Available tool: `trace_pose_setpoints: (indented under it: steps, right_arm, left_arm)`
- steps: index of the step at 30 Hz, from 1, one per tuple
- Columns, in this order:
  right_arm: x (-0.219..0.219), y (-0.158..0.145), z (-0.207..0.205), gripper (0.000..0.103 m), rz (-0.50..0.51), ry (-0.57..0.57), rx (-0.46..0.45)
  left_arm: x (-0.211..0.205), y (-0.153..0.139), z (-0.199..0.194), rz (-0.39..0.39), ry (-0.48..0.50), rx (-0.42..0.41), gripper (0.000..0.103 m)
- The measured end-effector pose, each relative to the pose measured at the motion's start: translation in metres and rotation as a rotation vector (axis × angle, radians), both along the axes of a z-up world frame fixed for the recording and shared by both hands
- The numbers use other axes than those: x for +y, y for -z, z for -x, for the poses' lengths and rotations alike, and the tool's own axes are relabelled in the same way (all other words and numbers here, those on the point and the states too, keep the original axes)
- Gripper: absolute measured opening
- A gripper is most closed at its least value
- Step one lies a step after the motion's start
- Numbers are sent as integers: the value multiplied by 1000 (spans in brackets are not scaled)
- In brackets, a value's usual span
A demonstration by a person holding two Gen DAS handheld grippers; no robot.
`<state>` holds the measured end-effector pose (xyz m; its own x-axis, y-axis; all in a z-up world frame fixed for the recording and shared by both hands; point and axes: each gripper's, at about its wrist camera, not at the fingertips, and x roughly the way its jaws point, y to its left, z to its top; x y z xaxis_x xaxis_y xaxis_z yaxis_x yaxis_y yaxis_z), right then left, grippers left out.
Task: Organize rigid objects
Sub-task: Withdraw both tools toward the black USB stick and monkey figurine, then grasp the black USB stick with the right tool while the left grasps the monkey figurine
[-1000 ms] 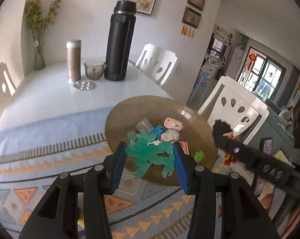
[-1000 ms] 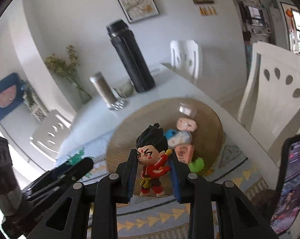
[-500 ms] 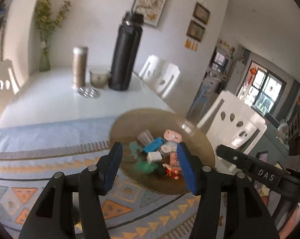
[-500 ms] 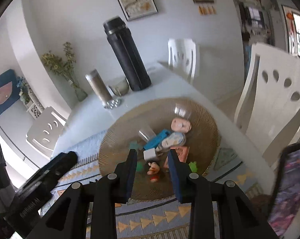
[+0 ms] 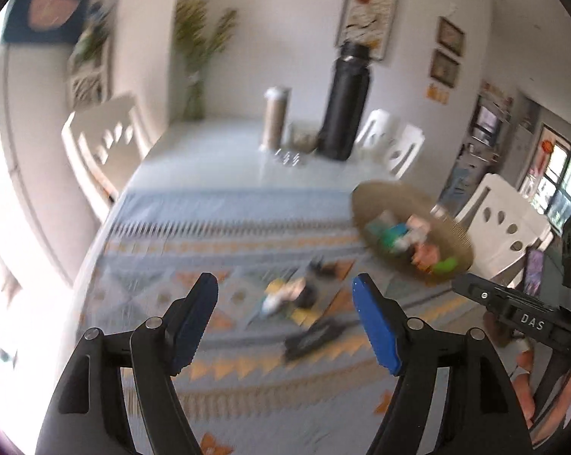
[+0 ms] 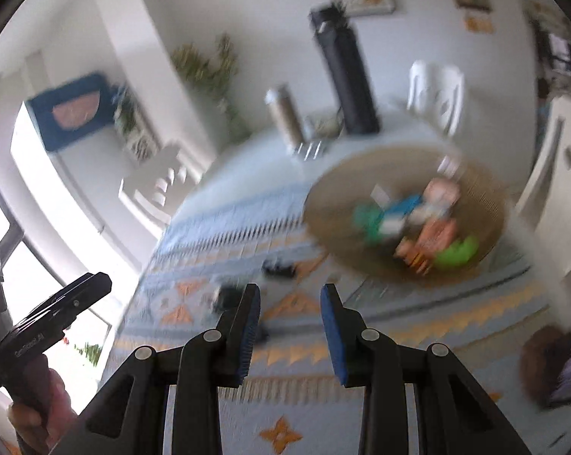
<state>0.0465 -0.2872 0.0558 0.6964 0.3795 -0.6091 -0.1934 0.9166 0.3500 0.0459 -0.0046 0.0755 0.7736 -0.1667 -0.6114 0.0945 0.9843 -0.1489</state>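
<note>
Reading "DAS" on right gripper (image 5: 528, 320) body.

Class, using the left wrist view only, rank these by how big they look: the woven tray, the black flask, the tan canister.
1. woven tray
2. black flask
3. tan canister
The tray lies nearer the camera, so its lead is partly down to nearness.

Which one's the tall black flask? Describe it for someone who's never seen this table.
Look to the far end of the white table, near the wall. The black flask stands upright there, right of a shorter tan canister. It is the tallest, darkest thing there.
</note>
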Motion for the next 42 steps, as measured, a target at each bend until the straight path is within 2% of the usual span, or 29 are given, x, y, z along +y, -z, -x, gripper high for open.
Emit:
trace_pose_setpoints:
  steps: [5, 9, 12, 17, 23, 28, 29, 30, 32, 37, 42]
  right_arm:
    - [31, 59, -2, 32, 64, -52, 39]
    - [40, 84, -4, 32, 80, -88, 53]
    - [45, 88, -8, 32, 106, -91, 57]
    - [47, 95, -14, 32, 119, -96, 93]
    - [61, 97, -19, 33, 164, -106, 117]
    - [89, 96, -30, 33, 73, -152, 198]
    - [96, 95, -34, 35, 62, -151, 210]
    - [107, 93, -38, 44, 48, -144, 220]
    - [120, 94, -44, 58, 70, -92, 239]
    - [140, 100, -61, 60, 58, 44, 271]
    - [162, 101, -67, 61, 213, 162, 225]
  left_arm:
    - [25, 72, 5, 0, -63, 75, 72]
    - [27, 96, 0, -26, -62, 113, 72]
    - [25, 94, 2, -27, -60, 86, 72]
    - [23, 97, 2, -51, -70, 93, 72]
    - [33, 96, 4, 0, -76, 90, 72]
    - [45, 96, 4, 60, -98, 94, 72]
    - [48, 96, 5, 70, -104, 92, 72]
    - [50, 96, 6, 81, -110, 89, 72]
    - [54, 95, 7, 90, -131, 79, 72]
    - [68, 89, 19, 102, -232, 17, 72]
    - [81, 93, 15, 170, -243, 43, 72]
